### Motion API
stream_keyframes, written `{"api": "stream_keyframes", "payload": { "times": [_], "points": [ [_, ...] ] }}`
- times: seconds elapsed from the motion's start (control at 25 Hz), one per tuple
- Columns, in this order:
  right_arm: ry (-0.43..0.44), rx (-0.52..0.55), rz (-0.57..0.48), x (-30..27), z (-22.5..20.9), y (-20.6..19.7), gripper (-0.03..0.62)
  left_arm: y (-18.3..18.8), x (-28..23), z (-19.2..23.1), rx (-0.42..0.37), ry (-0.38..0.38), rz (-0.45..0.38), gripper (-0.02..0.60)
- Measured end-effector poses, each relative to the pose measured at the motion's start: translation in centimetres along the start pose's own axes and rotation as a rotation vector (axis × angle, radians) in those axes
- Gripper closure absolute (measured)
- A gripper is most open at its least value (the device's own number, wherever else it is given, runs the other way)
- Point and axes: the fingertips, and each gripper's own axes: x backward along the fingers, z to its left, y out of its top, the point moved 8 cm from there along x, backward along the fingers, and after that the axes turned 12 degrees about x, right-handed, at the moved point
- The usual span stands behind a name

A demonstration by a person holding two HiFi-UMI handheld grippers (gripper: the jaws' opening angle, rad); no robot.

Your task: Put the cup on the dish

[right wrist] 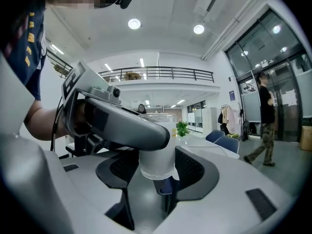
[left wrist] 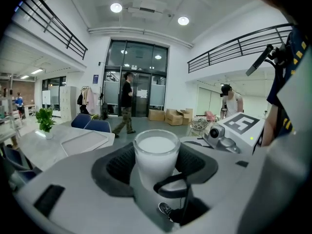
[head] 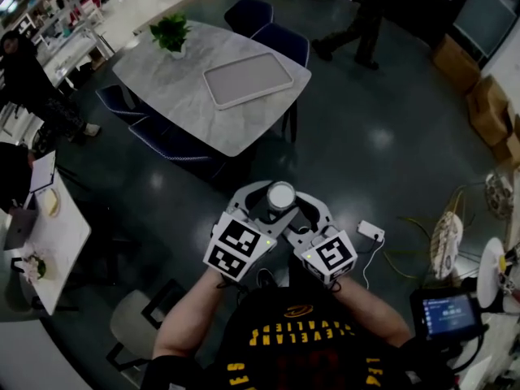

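A clear cup with a frosted white look hangs in mid-air over the dark floor, in front of my chest. My left gripper and right gripper both reach around it from opposite sides. In the left gripper view the cup stands upright between the dark pads, which lie against its sides. In the right gripper view the cup sits between that gripper's pads too, and the left gripper's grey jaw crosses in front of it. The dish, a white rectangular tray, lies on the marble table farther ahead.
A potted plant stands at the table's far left. Blue chairs ring the table. A person walks beyond it. A white adapter with a cable lies on the floor to my right. A small desk stands at left.
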Motion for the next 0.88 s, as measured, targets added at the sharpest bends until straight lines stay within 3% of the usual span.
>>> {"api": "stream_keyframes", "payload": {
  "times": [0.28,0.52,0.88],
  "points": [
    [0.044,-0.023,-0.043,-1.9,-3.4,-0.8,0.356,1.5,-2.6,1.8,0.008,0.054,0.000,0.316],
    [0.069,-0.011,-0.019,-3.3,-8.4,-1.0,0.356,3.6,-6.5,3.4,0.025,0.083,-0.014,0.316],
    [0.150,0.024,-0.077,-5.6,-15.4,-1.8,0.358,7.0,-11.7,5.5,0.038,0.147,-0.066,0.316]
  ]
}}
